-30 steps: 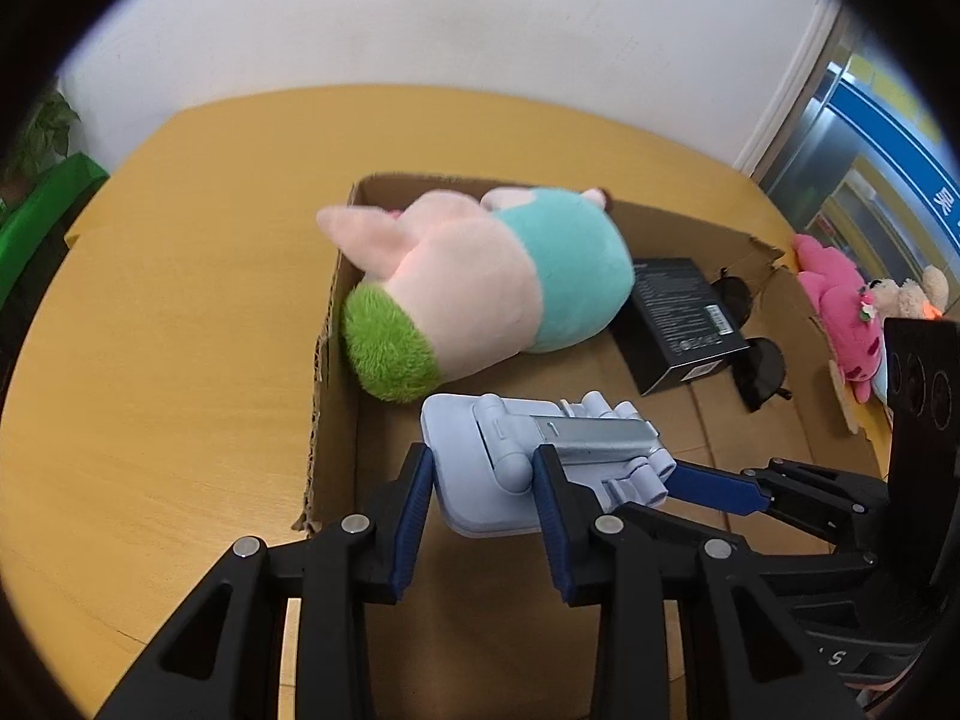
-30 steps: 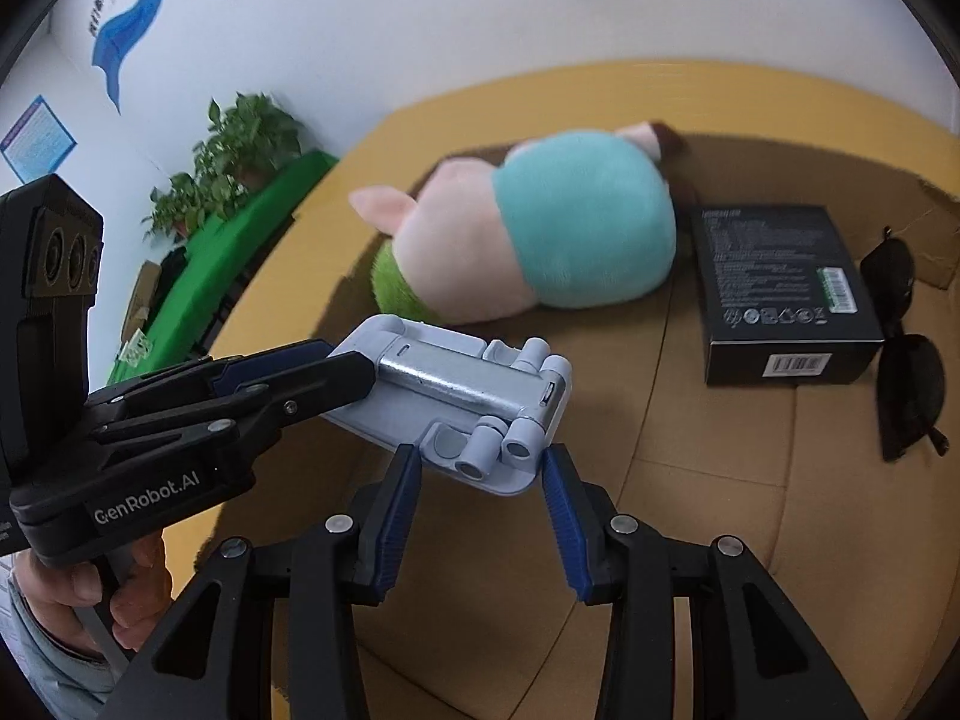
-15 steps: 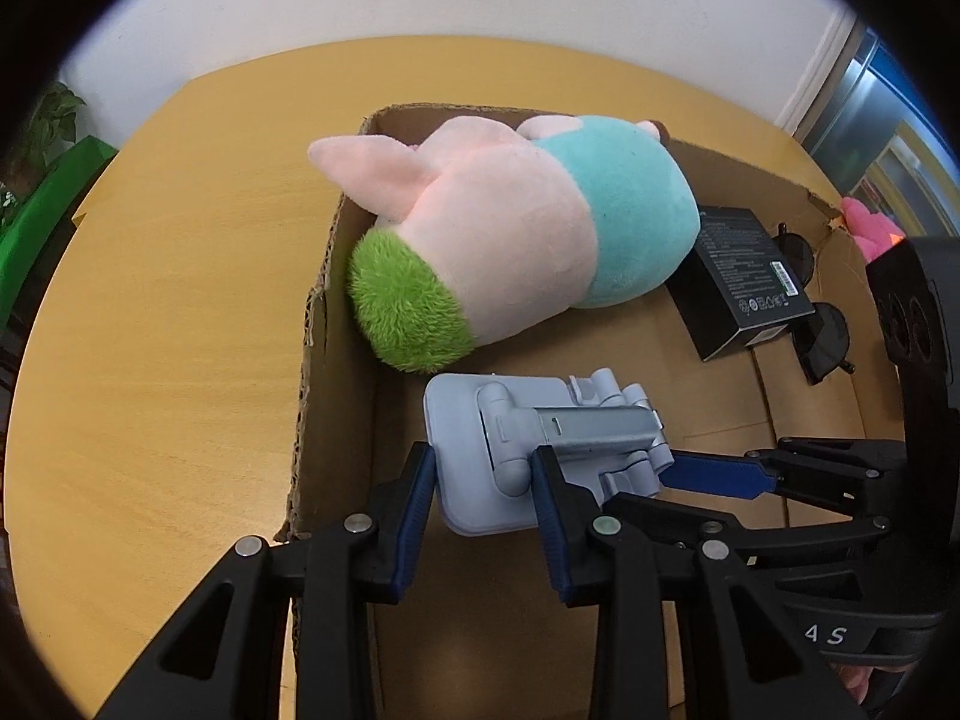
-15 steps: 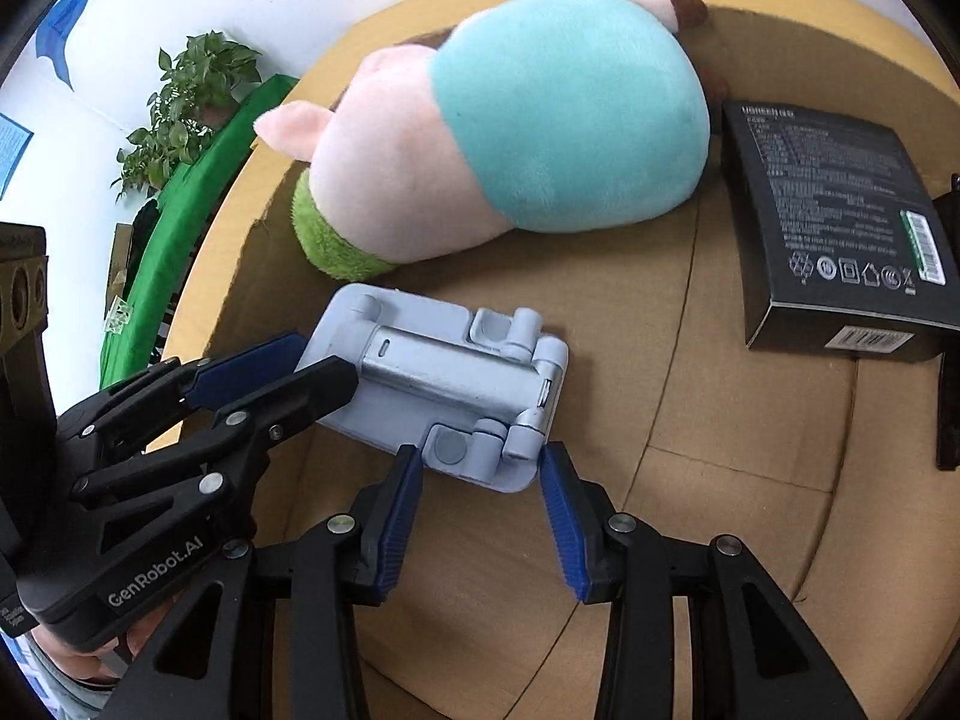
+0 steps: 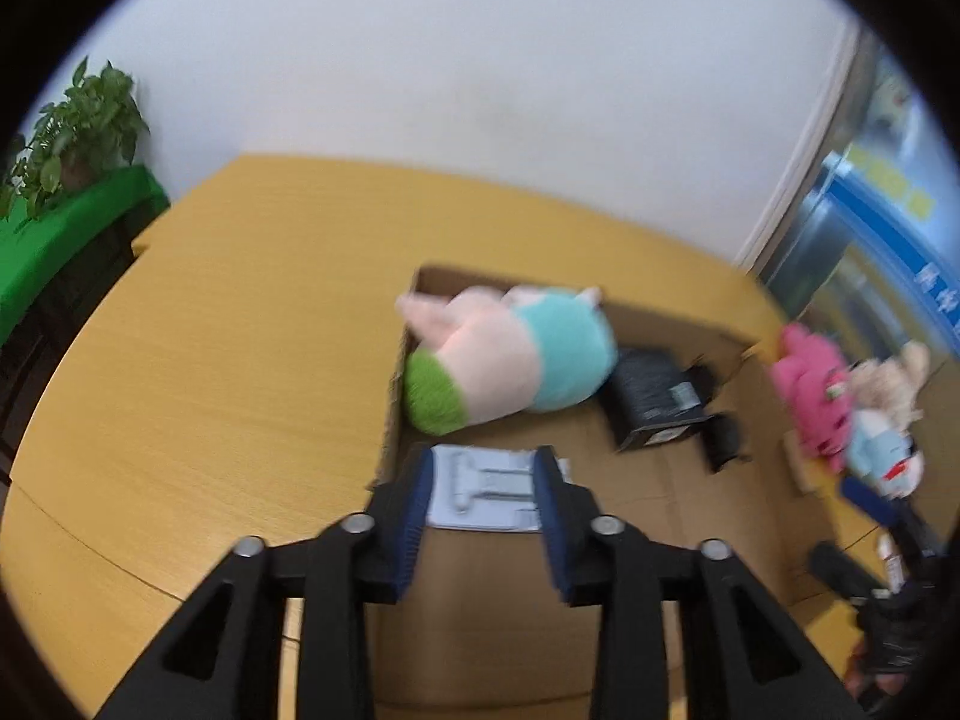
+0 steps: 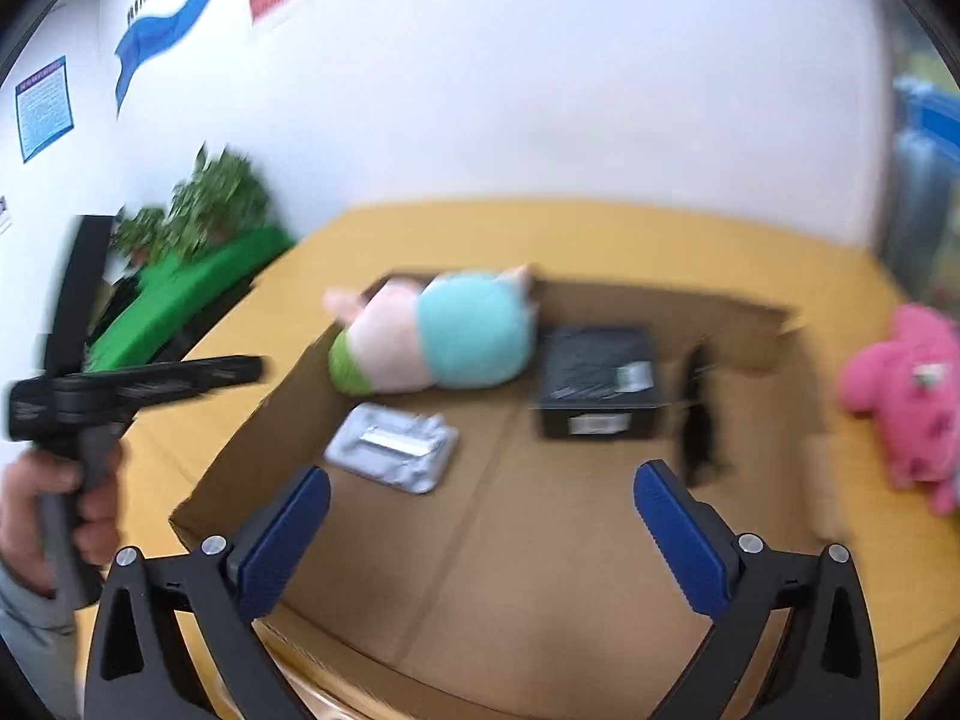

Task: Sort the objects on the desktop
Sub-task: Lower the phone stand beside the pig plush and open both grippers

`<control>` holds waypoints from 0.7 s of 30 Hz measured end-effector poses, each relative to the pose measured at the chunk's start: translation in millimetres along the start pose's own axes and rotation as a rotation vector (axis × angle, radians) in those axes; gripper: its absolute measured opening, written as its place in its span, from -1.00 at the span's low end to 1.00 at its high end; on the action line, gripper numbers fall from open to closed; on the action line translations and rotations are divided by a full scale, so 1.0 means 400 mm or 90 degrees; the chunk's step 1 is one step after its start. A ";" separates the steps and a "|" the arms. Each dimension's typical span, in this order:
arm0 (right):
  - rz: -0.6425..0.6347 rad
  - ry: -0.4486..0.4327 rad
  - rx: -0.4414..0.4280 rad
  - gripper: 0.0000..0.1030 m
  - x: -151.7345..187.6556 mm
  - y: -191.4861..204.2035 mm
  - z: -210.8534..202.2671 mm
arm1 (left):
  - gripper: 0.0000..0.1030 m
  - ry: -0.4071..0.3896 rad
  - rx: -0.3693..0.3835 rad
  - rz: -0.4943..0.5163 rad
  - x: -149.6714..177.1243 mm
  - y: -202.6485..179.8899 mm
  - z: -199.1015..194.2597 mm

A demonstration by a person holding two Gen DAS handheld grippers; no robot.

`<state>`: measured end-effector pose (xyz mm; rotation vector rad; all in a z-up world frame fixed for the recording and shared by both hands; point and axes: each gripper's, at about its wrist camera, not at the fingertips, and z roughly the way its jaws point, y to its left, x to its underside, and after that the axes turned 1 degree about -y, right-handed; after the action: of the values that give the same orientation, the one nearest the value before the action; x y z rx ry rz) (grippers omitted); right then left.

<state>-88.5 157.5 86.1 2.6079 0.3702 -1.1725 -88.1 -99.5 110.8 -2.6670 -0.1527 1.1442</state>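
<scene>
Left gripper (image 5: 483, 501): jaws parted, nothing between them; blue pads frame the grey stand in its own view, yet the right wrist view shows this gripper (image 6: 135, 384) held off to the box's left, apart from the stand
Right gripper (image 6: 480, 516): jaws spread wide, empty, above the box's near part
Grey phone stand (image 6: 393, 445): folded, lying flat on the floor of the cardboard box (image 6: 480, 576), near its left wall, just in front of the plush pig
Plush pig (image 6: 432, 341): pink with teal body and green end, on its side at the box's back left
Black carton (image 6: 597, 381): inside the box, right of the pig
Sunglasses (image 6: 699, 420): dark, blurred, right of the carton
Pink plush (image 6: 906, 396): on the yellow table (image 5: 210, 372), outside the box's right wall
Blur: both views smeared
</scene>
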 end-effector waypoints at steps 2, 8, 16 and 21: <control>-0.001 0.006 0.027 1.00 0.031 -0.017 -0.036 | 0.39 -0.058 -0.003 0.024 0.028 -0.039 -0.082; 0.009 0.030 0.053 1.00 0.119 -0.010 -0.061 | 0.55 -0.128 -0.052 0.143 0.127 -0.181 -0.172; 0.024 0.040 0.084 1.00 0.236 -0.040 -0.162 | 0.55 -0.087 -0.024 0.146 0.221 -0.239 -0.147; 0.010 0.021 0.104 1.00 0.249 -0.044 -0.214 | 0.55 -0.081 -0.020 0.156 0.243 -0.268 -0.141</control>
<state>28.9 214.8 63.2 2.7664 0.2702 -1.2026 19.2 12.3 107.6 -2.6963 0.1399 1.3962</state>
